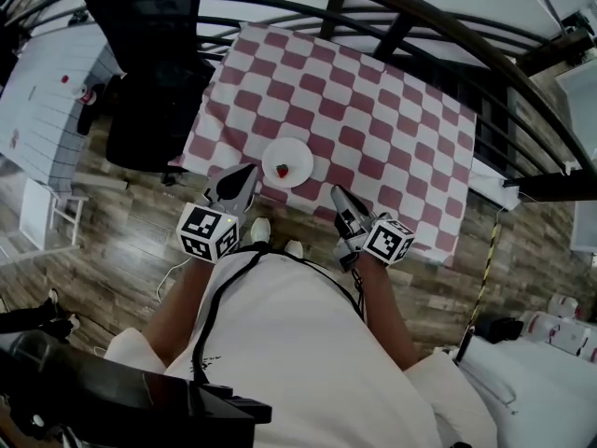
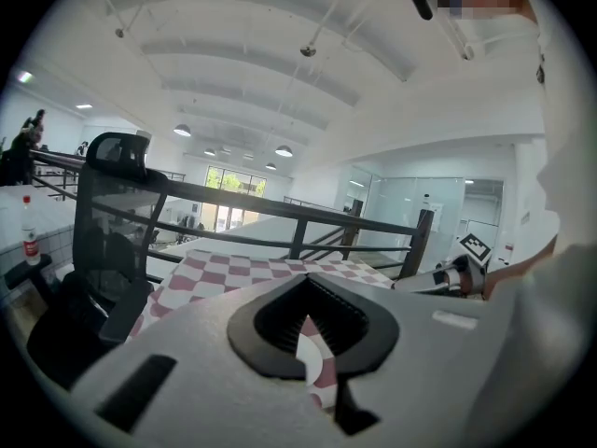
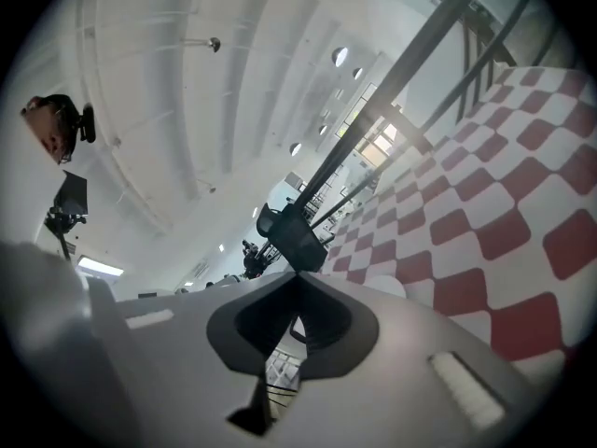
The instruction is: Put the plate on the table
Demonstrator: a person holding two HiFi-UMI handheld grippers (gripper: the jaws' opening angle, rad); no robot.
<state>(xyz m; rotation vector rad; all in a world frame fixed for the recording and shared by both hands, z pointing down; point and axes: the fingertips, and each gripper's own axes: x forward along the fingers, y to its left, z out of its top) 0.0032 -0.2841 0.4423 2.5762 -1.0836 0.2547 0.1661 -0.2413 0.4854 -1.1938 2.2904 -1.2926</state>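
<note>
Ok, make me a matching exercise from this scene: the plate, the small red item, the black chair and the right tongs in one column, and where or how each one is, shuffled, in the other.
Column one:
1. plate
2. small red item
3. black chair
4. right tongs

Column two:
A. shut, with nothing between them
B. on the checked cloth, near its front edge
C. beside the cloth, at the head view's upper left
D. lying on the plate

Pairs: 1-B, 2-D, 3-C, 4-A
</note>
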